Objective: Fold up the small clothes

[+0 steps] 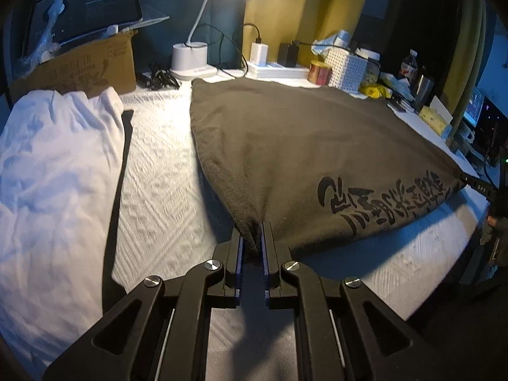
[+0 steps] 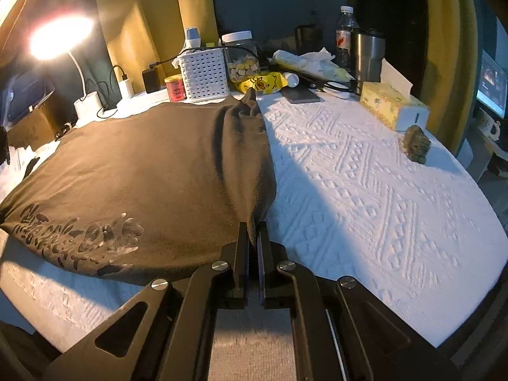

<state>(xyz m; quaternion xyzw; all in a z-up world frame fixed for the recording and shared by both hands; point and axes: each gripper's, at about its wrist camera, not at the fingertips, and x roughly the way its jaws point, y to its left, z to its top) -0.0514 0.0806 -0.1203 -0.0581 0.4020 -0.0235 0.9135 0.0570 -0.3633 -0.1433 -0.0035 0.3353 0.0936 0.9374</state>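
Observation:
A dark grey-brown T-shirt (image 1: 301,146) with black printed lettering lies spread on the white textured table cover (image 1: 158,171). My left gripper (image 1: 252,228) is shut on the shirt's near left corner and lifts it slightly. My right gripper (image 2: 253,227) is shut on the near right corner of the same shirt (image 2: 143,171), where the cloth bunches into a fold running toward the back. The right gripper also shows in the left wrist view (image 1: 476,185) at the shirt's far right corner. A white garment (image 1: 54,171) lies crumpled at the left.
A cardboard box (image 1: 82,70) with a tablet stands back left. A lit desk lamp (image 1: 190,58), chargers, a white basket (image 2: 204,74), a jar, a bottle, a steel tumbler (image 2: 366,55) and a tissue box (image 2: 392,106) line the back. A small brown object (image 2: 416,144) lies right.

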